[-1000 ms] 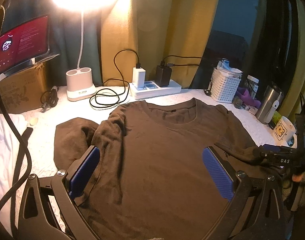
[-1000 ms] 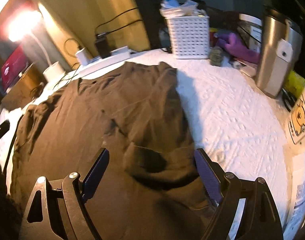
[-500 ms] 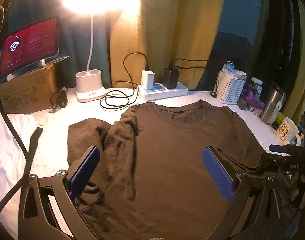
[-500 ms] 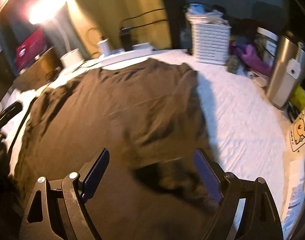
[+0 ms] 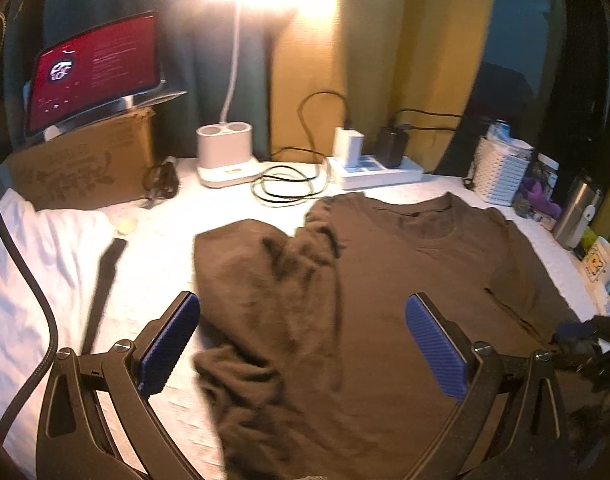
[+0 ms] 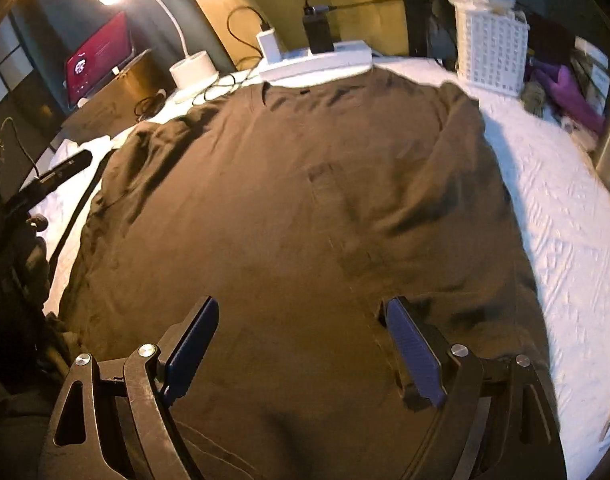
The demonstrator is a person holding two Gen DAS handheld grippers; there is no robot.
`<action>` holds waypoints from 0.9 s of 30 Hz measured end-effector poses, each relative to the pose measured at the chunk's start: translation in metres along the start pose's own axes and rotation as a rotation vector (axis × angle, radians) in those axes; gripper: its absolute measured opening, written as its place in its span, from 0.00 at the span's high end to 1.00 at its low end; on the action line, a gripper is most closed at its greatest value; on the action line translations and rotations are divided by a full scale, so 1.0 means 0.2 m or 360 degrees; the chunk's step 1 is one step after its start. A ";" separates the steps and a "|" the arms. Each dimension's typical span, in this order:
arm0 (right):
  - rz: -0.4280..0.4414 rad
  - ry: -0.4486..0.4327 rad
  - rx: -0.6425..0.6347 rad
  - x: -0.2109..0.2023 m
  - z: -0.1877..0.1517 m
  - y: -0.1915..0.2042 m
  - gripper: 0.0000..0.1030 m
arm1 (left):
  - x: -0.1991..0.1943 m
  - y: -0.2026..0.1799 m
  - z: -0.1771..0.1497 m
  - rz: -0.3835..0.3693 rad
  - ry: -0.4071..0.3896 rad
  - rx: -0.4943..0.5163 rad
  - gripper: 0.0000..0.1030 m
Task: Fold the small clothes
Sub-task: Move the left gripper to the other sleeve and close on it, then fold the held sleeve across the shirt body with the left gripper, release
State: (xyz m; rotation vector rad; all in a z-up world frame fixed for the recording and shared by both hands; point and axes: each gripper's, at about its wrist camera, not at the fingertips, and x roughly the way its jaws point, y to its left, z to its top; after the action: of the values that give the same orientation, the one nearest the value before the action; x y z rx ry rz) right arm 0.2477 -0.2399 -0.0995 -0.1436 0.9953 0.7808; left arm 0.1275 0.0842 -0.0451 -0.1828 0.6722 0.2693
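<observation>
The brown shirt (image 5: 405,280) lies flat on the white bed cover (image 5: 153,248), collar toward the power strip (image 5: 375,170). One sleeve (image 5: 241,280) is spread onto the cover on the lamp side, its fabric bunched. On the opposite side, the shirt edge runs straight, with bare cover between it and the white basket (image 6: 491,54). The left gripper (image 5: 301,344) is spread wide above the sleeve and body, holding nothing. The right gripper (image 6: 301,344) is likewise released, above the lower body. A lamp base (image 5: 225,156) and coiled cable (image 5: 289,188) sit beyond the collar.
</observation>
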 end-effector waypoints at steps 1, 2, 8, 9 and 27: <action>-0.0011 -0.0023 0.0004 -0.02 0.01 0.00 0.15 | 0.01 0.03 0.01 0.0015 0.0002 -0.0009 0.01; -0.0020 -0.0041 0.0012 -0.03 0.04 -0.01 0.15 | 0.01 0.05 0.01 0.0026 0.0003 -0.0014 0.01; -0.0136 -0.0113 0.0038 -0.03 0.14 -0.05 0.15 | 0.16 0.23 0.06 0.0098 0.0060 0.0016 0.02; -0.0161 -0.0115 0.0040 -0.02 0.15 -0.06 0.15 | 0.20 0.25 0.07 0.0096 0.0066 0.0023 0.02; -0.0253 -0.0026 0.0115 0.18 0.23 -0.14 0.15 | 0.47 0.48 0.09 0.0029 0.0209 -0.0052 0.97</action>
State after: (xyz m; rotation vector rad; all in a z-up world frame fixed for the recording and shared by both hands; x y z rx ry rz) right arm 0.3093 -0.2198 -0.1085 -0.1518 0.9827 0.5991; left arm 0.1798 0.1984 -0.0980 -0.2273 0.8003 0.2878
